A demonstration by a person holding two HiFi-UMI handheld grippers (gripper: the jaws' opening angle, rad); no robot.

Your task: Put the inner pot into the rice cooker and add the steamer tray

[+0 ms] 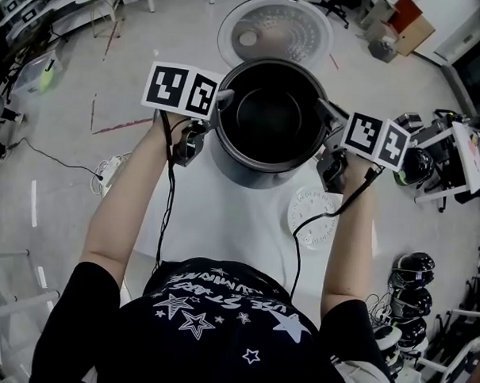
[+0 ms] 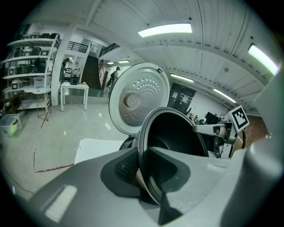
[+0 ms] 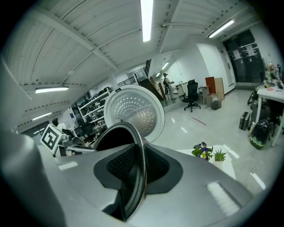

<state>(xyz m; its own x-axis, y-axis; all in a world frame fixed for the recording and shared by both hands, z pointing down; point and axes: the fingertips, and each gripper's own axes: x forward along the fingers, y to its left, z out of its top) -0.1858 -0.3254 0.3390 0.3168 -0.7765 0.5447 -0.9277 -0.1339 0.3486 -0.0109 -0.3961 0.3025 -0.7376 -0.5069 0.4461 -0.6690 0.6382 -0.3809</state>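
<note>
Tools (image 1: pixel 222 99) (image 1: pixel 327 111) tight on inner pot (image 1: pixel 269 116)

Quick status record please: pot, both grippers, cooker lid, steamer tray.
inner pot: held by its rim between both grippers
left gripper: shut on the pot rim
right gripper: shut on the opposite rim
cooker lid: open, behind the pot
steamer tray: lying on the table, untouched
</note>
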